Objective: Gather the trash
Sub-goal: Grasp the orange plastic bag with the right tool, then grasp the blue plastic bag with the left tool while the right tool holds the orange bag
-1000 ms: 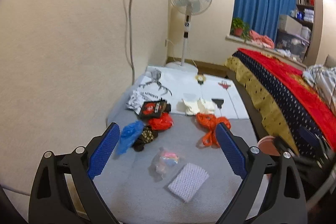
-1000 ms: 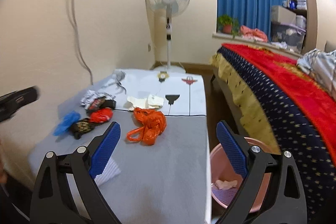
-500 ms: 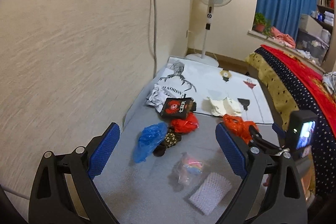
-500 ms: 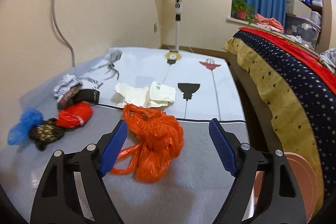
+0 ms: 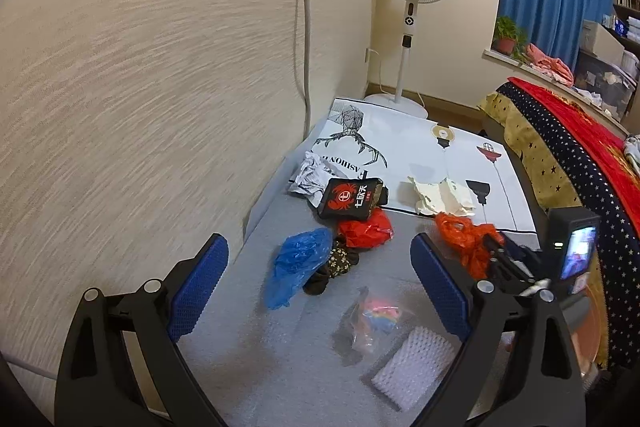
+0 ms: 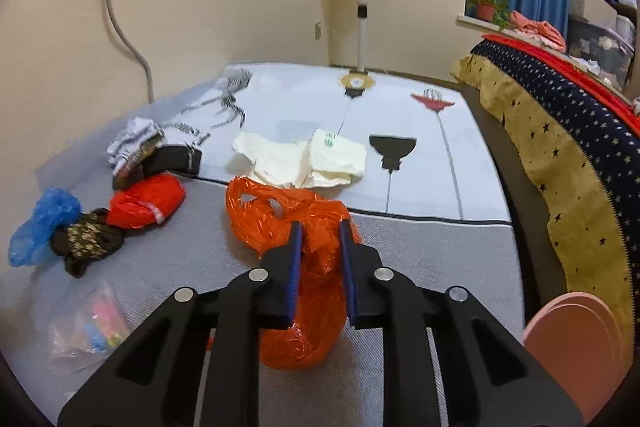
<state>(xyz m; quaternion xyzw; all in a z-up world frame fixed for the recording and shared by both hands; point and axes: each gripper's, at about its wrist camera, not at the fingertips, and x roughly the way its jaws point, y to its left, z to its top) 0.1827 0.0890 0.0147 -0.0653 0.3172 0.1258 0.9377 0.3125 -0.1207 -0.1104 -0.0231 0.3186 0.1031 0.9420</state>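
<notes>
Pick-up step, right side. Right claw (image 6: pixel 320 239) has just been closing; its blue pads now pinch a fold of the orange plastic bag (image 6: pixel 296 223), which rests on the grey mat (image 6: pixel 420 259), near the seam with the white printed mat (image 6: pixel 288 95). Bag bulk sits between and under the jaws. Grip looks like thin film only, so it may slip.

Left claw (image 5: pixel 320 287) hangs wide open, empty, above the blue bag (image 5: pixel 298 259) and clear packet (image 5: pixel 372 319).

Next move, as judged: lift the orange bag clear and carry it to the pink bin (image 6: pixel 576 343) at the mat's right edge, beside the bed (image 6: pixel 560 131).
</notes>
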